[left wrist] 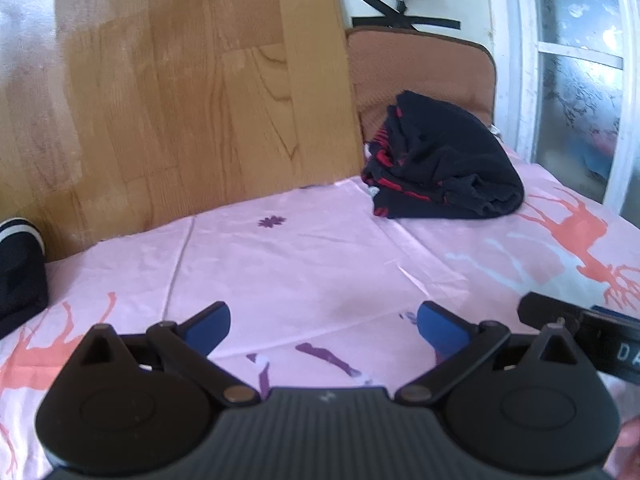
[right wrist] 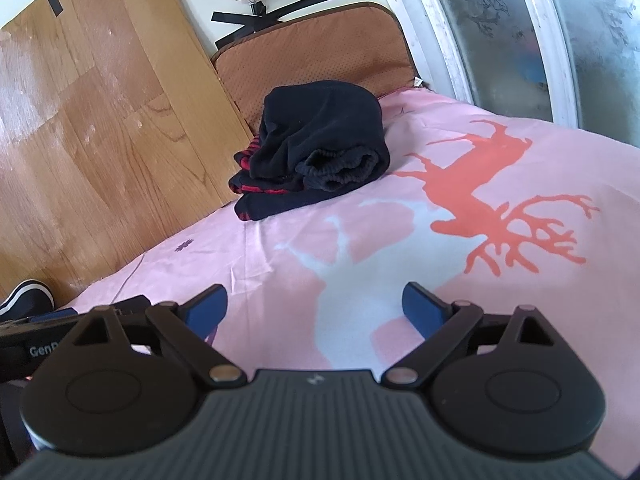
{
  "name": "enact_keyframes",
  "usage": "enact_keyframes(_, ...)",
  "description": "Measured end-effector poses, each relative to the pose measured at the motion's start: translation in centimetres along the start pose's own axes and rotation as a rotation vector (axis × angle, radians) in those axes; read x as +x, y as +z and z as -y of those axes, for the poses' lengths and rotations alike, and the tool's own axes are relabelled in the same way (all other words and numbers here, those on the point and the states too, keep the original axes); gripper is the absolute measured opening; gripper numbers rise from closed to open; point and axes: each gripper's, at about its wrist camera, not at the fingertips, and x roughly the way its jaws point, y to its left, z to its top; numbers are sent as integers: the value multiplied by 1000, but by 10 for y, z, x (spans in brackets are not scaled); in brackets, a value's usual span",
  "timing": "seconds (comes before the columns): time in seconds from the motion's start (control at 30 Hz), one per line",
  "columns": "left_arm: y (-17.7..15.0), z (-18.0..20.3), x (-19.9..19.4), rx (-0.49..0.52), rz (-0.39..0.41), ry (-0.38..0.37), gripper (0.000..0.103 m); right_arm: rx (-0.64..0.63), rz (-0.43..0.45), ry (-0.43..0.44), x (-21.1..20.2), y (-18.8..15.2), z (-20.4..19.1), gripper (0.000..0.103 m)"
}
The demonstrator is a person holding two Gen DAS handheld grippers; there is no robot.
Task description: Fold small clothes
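Observation:
A heap of dark navy clothes with red stripes (left wrist: 440, 164) lies bunched at the far end of the pink bedsheet (left wrist: 304, 264), against a brown cushion. The same heap (right wrist: 316, 148) shows a ribbed cuff in the right wrist view. My left gripper (left wrist: 324, 324) hovers open over bare sheet, well short of the heap, nothing between its blue pads. My right gripper (right wrist: 316, 308) is also open and empty above the sheet (right wrist: 400, 200), the heap far ahead and slightly left. Another dark garment with a white band (left wrist: 20, 268) lies at the left edge.
A wooden panel (left wrist: 180, 100) leans along the left side of the bed. A brown cushion (left wrist: 424, 68) stands behind the heap, a frosted window (right wrist: 520, 32) on the right. The other gripper's body (left wrist: 588, 336) shows at right in the left wrist view.

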Motion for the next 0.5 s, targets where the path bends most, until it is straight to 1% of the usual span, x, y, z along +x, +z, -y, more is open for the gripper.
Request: enact_keyframes(0.5, -2, -3, 6, -20, -48, -44, 103, 5, 1, 4, -1, 0, 1, 96)
